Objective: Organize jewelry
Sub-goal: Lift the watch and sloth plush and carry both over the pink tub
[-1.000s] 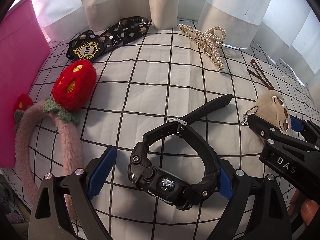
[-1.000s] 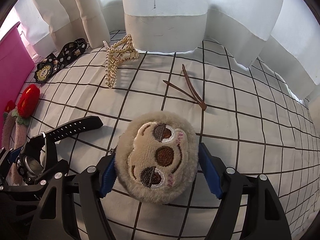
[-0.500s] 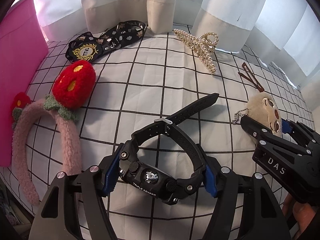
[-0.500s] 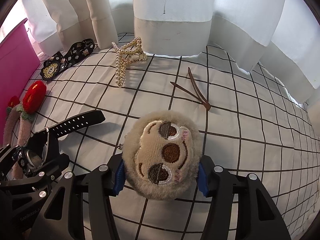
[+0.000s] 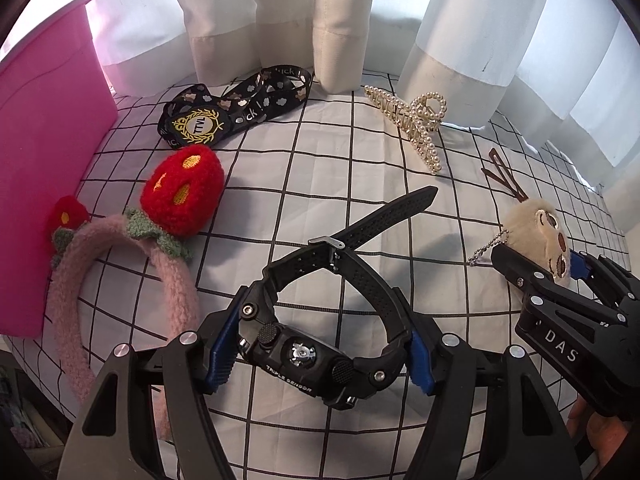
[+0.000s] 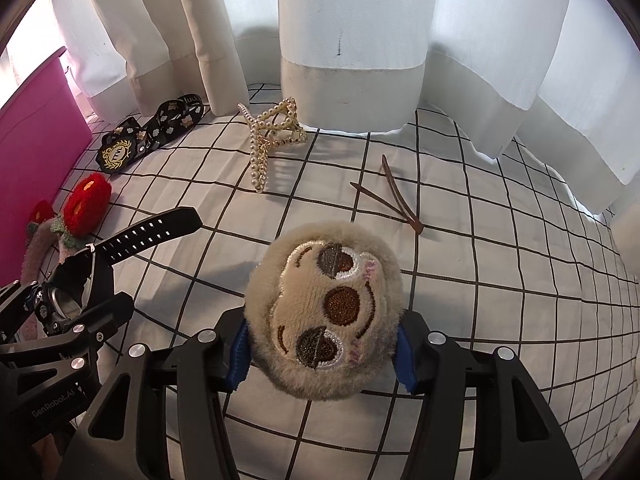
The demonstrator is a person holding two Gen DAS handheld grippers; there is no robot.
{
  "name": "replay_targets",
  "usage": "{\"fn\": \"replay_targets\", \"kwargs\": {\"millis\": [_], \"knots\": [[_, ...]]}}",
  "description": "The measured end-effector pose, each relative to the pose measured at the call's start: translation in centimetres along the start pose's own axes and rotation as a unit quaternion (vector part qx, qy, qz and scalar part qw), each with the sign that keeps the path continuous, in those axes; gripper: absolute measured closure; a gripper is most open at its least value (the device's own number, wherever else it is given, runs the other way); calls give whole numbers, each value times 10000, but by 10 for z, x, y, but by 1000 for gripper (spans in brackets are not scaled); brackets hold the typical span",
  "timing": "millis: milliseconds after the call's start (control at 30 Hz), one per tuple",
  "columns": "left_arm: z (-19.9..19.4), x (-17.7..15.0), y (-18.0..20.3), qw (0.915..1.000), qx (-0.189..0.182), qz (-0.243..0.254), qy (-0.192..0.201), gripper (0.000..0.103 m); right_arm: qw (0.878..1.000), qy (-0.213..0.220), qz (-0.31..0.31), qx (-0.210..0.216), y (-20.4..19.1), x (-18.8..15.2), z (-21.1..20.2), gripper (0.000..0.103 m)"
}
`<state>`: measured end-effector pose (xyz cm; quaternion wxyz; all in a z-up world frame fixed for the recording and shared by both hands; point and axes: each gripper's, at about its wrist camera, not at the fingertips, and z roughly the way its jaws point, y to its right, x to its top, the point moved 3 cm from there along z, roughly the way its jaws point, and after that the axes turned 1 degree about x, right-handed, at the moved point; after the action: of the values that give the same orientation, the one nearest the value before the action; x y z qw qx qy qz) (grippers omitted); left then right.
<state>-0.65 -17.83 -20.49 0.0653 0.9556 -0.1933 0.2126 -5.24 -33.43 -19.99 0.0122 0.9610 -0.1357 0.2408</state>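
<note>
While both tools are loaded, I judge the step in hand to be the pickup of two items for sorting. My left gripper (image 5: 316, 354) is closed down onto the black watch (image 5: 320, 320), its blue pads pressing the case on either side; the strap's free end points to the far right, and I cannot tell whether the watch is clear of the cloth. My right gripper (image 6: 322, 354) is closed on the plush sloth charm (image 6: 324, 312), the fur bulging between the pads, its ball chain (image 5: 486, 248) hanging at the left side in the left view.

Next move, in my judgement: carry both to a container, most likely the pink bin (image 5: 44, 168) at the far left, and keep the grip steady, since the watch's loose strap could snag.

Items not yet collected: strawberry headband (image 5: 160, 216) at the left, near the bin; black patterned lanyard (image 5: 236, 108) at the far left; pearl hair claw (image 5: 416, 124) far centre; brown hair clip (image 6: 394, 198) to the far right.

Surface: white cloth with a black grid (image 6: 500, 280), lightly creased. White curtains (image 6: 352, 40) hang down to its far edge, with daylight behind them.
</note>
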Motion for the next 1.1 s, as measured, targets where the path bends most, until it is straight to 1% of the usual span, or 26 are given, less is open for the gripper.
{"fn": "replay_targets", "kwargs": {"millis": [100, 333, 633, 900, 1100], "knots": [[-2, -1, 0, 10000, 21, -3, 16, 37, 10000, 37, -4, -14, -2, 0, -4, 49], [-16, 8, -5, 9999, 13, -28, 117, 37, 9998, 182, -39, -22, -8, 5, -20, 49], [-54, 33, -28, 9992, 65, -126, 375, 37, 9985, 514, -210, 26, -29, 26, -52, 49], [-105, 62, -72, 9955, 286, -354, 827, 37, 9939, 957, -487, 239, -71, 64, -87, 49], [-145, 78, -119, 9897, 497, -643, 1182, 37, 9858, 1364, -849, 485, -120, 103, -117, 49]]}}
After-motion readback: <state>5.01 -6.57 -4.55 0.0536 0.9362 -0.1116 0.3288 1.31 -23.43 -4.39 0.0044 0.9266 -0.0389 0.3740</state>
